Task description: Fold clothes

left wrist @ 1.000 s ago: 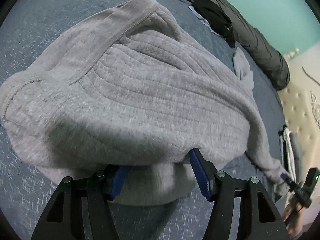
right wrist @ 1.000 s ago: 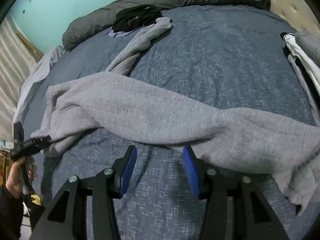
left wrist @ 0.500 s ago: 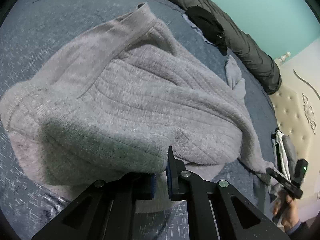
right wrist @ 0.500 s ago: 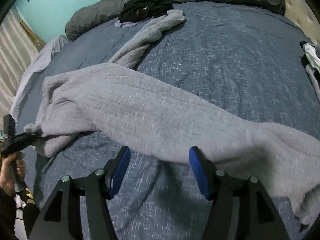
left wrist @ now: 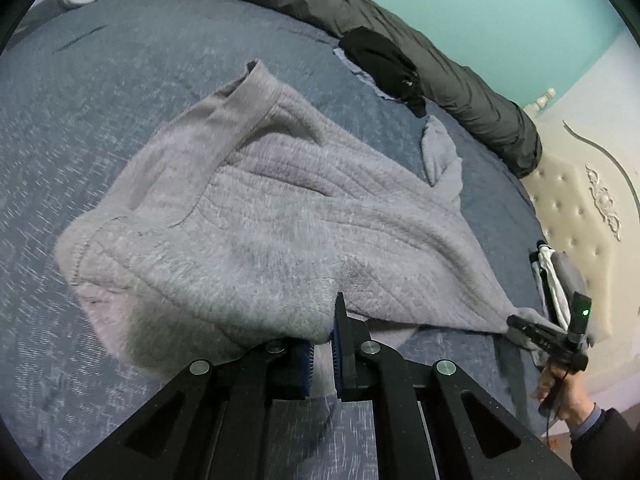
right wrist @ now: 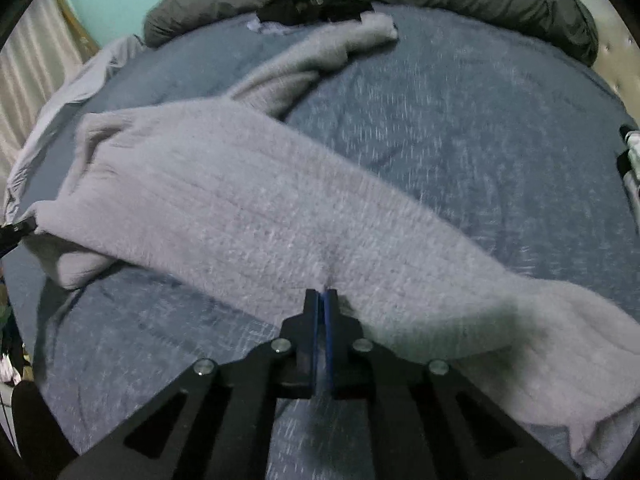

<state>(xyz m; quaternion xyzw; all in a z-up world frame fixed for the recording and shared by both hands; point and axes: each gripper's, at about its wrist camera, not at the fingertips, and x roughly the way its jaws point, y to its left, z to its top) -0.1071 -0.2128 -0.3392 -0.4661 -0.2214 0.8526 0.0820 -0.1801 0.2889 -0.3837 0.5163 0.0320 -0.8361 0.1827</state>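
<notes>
A grey ribbed sweater [left wrist: 272, 220] lies stretched across the blue bed cover [left wrist: 100, 92], its hem band pointing to the far left. My left gripper [left wrist: 322, 328] is shut on the sweater's near edge and lifts it a little. In the right wrist view the same sweater [right wrist: 280, 208] runs as a long band from left to right, one sleeve [right wrist: 320, 52] trailing toward the far pillows. My right gripper [right wrist: 321, 300] is shut on the sweater's near edge. The right gripper also shows at the far right of the left wrist view, pinching the sweater's tip [left wrist: 528, 320].
A dark grey rolled duvet [left wrist: 400, 28] lines the far side of the bed, with a black garment [left wrist: 384, 64] against it. Folded clothes [left wrist: 556, 276] sit by the padded headboard [left wrist: 580, 208]. A hand [left wrist: 560, 392] holds the right gripper. A pale sheet [right wrist: 80, 80] lies at the left.
Both grippers went from open to shut on the sweater's near edge, the left one first. The sweater is now pulled taut between them and lifted slightly.
</notes>
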